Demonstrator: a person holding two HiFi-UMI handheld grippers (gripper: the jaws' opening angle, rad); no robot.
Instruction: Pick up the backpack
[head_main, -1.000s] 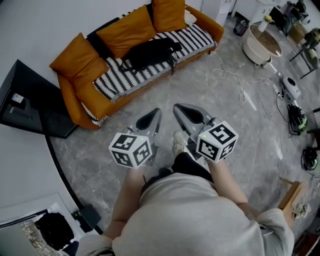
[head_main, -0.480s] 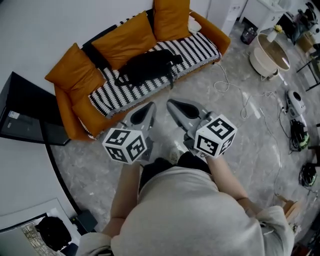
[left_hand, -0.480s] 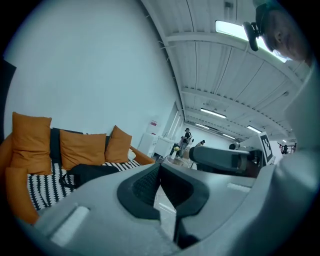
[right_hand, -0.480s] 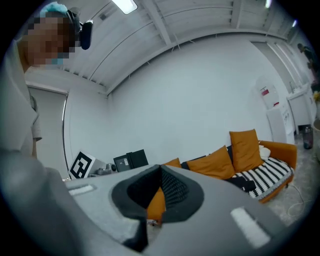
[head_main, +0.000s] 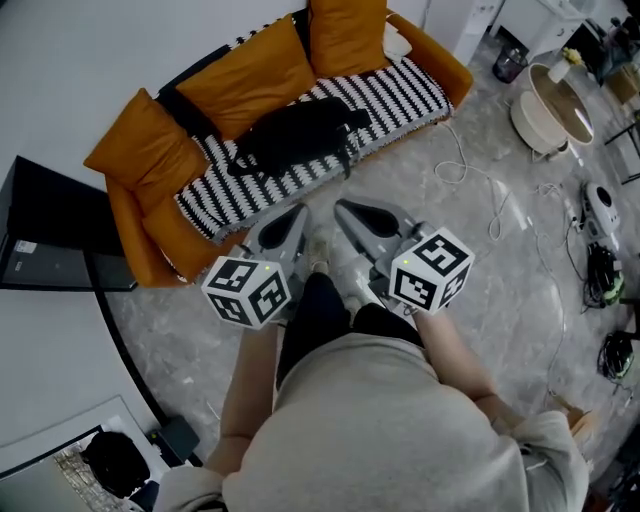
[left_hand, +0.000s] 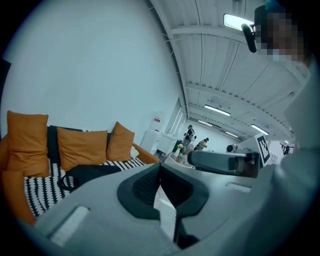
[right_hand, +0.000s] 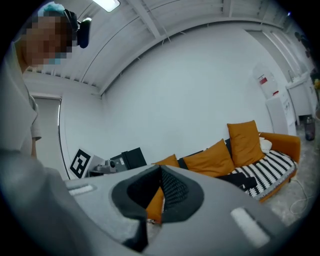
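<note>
Head view: the backpack (head_main: 295, 135) is lying mid-seat on the sofa (head_main: 130, 225), with the left gripper (head_main: 288, 226) and right gripper (head_main: 366, 218) hovering just short of the sofa's front edge. Left gripper view: jaws are pressing together, gripping nothing. Right gripper view: jaws are closed too, empty.

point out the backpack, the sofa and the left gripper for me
backpack (head_main: 295, 135), head view, middle of its black body
sofa (head_main: 450, 65), head view, orange arm at the picture's right end
left gripper (head_main: 300, 211), head view, tips of its shut jaws
</note>
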